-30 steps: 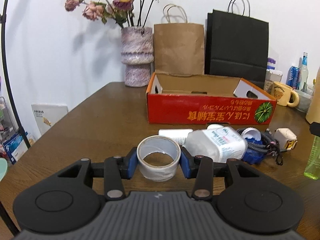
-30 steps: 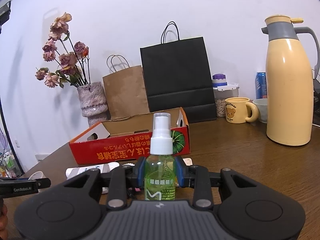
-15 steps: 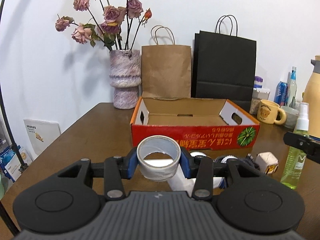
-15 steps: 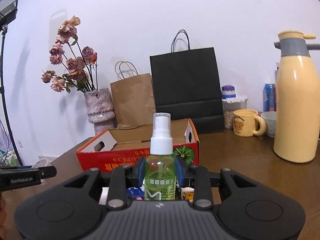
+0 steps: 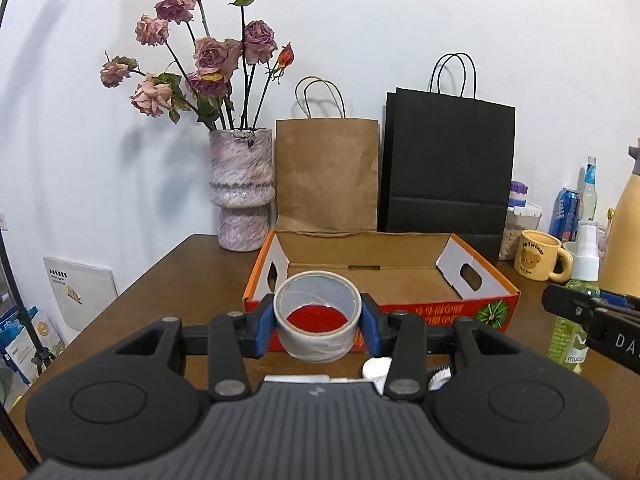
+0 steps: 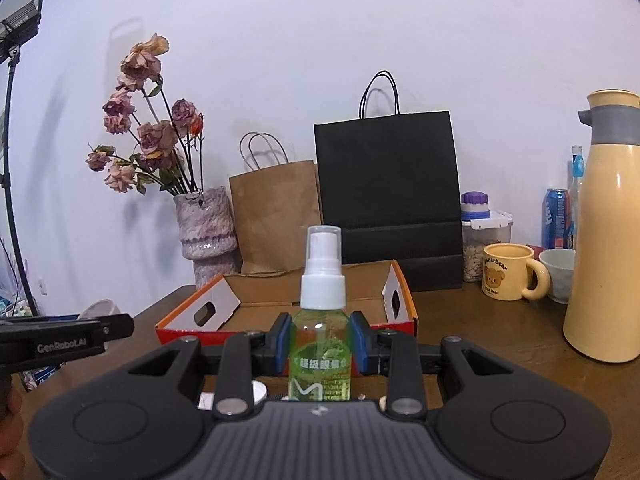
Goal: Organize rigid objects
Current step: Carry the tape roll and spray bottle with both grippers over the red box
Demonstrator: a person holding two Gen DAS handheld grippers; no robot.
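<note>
Left tongs (image 5: 318, 328): clenched on tape roll (image 5: 317, 326). Right tongs (image 6: 320, 344): grasping spray bottle (image 6: 321, 340). Clear the box (image 5: 496, 290) wall at frame centre before lowering.

The left gripper (image 5: 318, 322) is held almost level, its blue pads squeezed tight on a tape roll (image 5: 317, 327). The right gripper (image 6: 320, 344), at its 3 o'clock, is clamped on a spray bottle (image 6: 321, 336).

A plain white wall (image 5: 400, 20) is standing behind the brown wooden bench (image 5: 192, 276), soft shadows are falling across it, and a black light stand (image 6: 10, 160) is rising at the left.
</note>
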